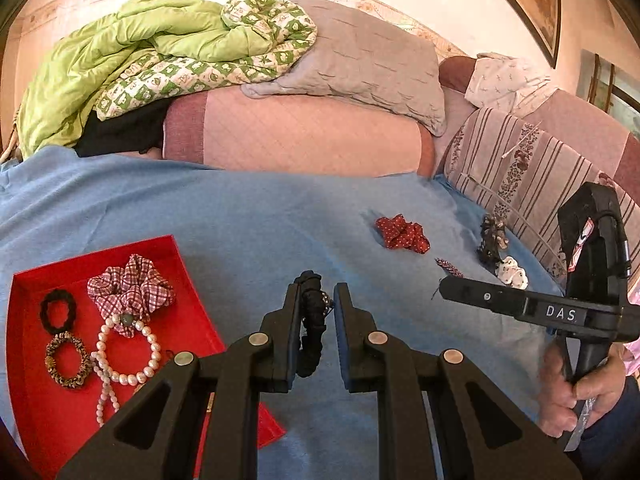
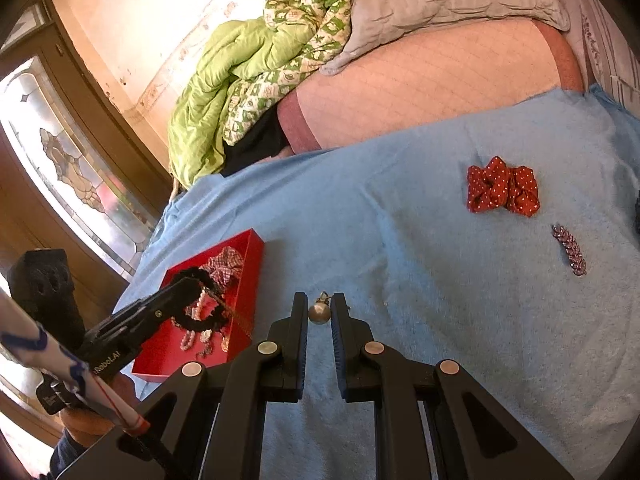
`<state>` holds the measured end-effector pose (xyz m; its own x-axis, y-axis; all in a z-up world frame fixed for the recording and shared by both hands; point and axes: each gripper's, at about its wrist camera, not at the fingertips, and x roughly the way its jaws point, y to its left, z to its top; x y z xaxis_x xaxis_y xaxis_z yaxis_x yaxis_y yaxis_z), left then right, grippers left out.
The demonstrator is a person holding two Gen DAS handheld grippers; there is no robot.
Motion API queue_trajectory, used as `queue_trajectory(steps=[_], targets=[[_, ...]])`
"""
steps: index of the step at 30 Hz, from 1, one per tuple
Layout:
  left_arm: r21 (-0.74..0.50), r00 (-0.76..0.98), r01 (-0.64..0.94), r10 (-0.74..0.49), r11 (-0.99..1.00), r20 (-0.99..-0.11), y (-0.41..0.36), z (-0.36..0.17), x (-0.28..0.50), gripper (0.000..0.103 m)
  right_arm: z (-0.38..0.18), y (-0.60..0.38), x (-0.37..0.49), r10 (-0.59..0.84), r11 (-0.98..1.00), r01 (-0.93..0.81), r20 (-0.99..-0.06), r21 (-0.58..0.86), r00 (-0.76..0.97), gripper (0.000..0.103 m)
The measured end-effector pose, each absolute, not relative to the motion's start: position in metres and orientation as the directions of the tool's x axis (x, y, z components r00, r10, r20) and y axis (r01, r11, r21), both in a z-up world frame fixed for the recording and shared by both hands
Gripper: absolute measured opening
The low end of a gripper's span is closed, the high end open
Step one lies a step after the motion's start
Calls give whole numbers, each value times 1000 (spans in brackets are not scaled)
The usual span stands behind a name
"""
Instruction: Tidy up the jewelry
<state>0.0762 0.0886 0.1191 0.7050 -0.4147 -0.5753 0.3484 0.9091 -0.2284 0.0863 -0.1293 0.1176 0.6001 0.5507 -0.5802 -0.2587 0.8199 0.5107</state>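
Jewelry is hanging loosely: your left gripper (image 1: 316,320), jaws apart, is barely catching the black scrunchie (image 1: 312,320), risking dropping it short of the red tray (image 1: 188,280).

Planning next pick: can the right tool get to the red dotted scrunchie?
Probably yes. The scrunchie lies alone on open blanket ahead-right of the right tool, nothing between. But a pendant sits between its fingers, so that likely goes first.
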Motion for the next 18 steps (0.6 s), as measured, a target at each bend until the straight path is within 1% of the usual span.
queue_trajectory(steps=[4, 8, 11, 18], targets=[[-227, 706, 345, -411, 911, -577, 91, 119, 74, 16, 118, -130, 87, 561, 812, -259, -574, 524, 597, 13], [-225, 708, 336, -403, 915, -581, 97, 119, 73, 16, 116, -136, 92, 617, 758, -253, -535, 601, 578, 13], [-223, 714, 332, -399, 916, -575, 103, 121, 71, 16, 115, -135, 94, 630, 743, -247, -526, 622, 571, 13], [-222, 727, 305, -377, 926, -574, 125, 123, 64, 16, 117, -115, 92, 634, 748, -266, -535, 608, 559, 13]])
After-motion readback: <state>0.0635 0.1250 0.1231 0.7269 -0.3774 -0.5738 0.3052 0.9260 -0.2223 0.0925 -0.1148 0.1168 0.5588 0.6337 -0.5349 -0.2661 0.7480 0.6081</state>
